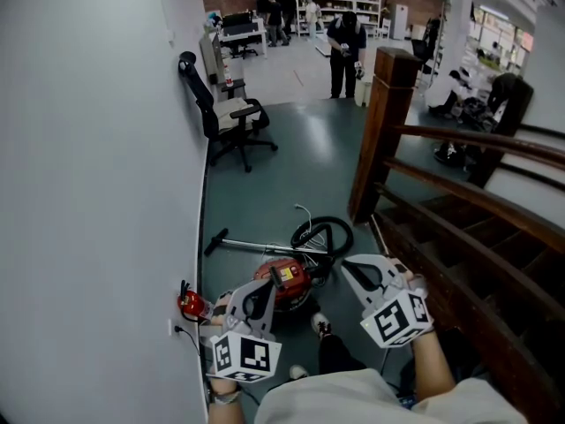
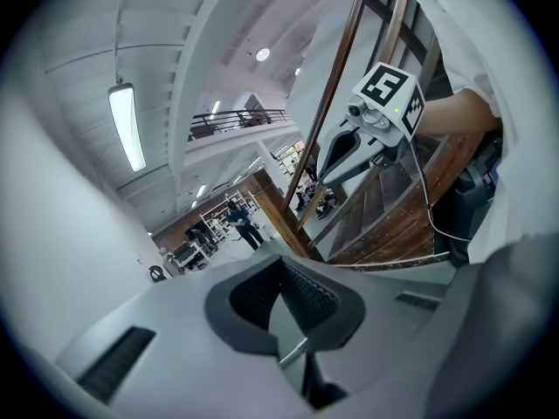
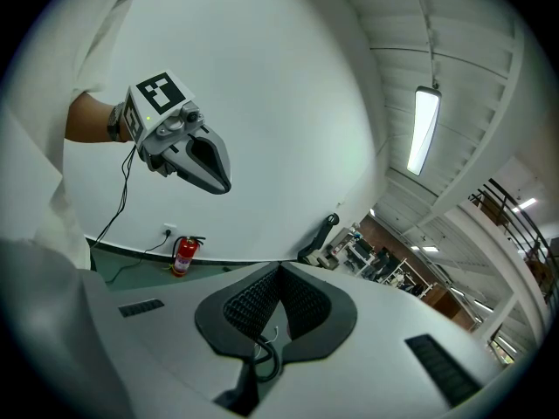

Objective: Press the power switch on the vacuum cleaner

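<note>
The red vacuum cleaner (image 1: 290, 283) lies on the grey floor below me, seen only in the head view. Its black hose (image 1: 323, 233) coils behind it, and its wand (image 1: 252, 244) stretches left towards the wall. My left gripper (image 1: 267, 283) hangs over the vacuum's left side, well above the floor. It is shut, jaw tips together with nothing between them (image 2: 279, 260). My right gripper (image 1: 346, 263) is held to the right of the vacuum, also shut and empty (image 3: 279, 267). Each gripper shows in the other's view: the right gripper (image 2: 321, 180) and the left gripper (image 3: 223, 184).
A red fire extinguisher (image 1: 190, 305) stands by the white wall at my left, near a wall socket (image 1: 172, 328). A black office chair (image 1: 225, 117) stands further along that wall. A wooden stair post and rails (image 1: 388, 131) run on the right. A person (image 1: 344, 56) stands far off.
</note>
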Tool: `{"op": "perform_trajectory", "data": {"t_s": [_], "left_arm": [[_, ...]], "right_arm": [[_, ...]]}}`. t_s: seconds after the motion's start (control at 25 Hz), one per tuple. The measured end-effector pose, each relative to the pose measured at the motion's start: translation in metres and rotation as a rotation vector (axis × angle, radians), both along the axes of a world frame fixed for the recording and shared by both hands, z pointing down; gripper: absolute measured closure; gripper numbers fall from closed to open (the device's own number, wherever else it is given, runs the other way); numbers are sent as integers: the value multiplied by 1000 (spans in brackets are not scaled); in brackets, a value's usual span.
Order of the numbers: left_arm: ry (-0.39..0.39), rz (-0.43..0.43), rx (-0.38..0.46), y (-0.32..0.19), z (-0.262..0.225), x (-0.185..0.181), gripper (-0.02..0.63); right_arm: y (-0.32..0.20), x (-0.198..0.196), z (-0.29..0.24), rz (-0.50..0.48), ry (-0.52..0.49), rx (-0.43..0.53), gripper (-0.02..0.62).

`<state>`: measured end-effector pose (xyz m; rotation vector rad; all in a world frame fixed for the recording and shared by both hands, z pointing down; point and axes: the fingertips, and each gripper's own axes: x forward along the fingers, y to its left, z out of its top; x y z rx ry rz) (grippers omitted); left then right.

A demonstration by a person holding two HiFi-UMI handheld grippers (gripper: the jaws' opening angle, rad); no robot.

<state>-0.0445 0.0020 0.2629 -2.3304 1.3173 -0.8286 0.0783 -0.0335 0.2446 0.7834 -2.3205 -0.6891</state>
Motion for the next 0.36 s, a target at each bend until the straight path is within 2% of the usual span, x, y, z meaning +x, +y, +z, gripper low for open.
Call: {"op": "perform_trajectory", "data": {"t_s": [0.36], "left_arm": [[0,-4,3,-1,-1,0,605]], "right_arm": [[-1,1,-1,-3,0,-1,568]]}}
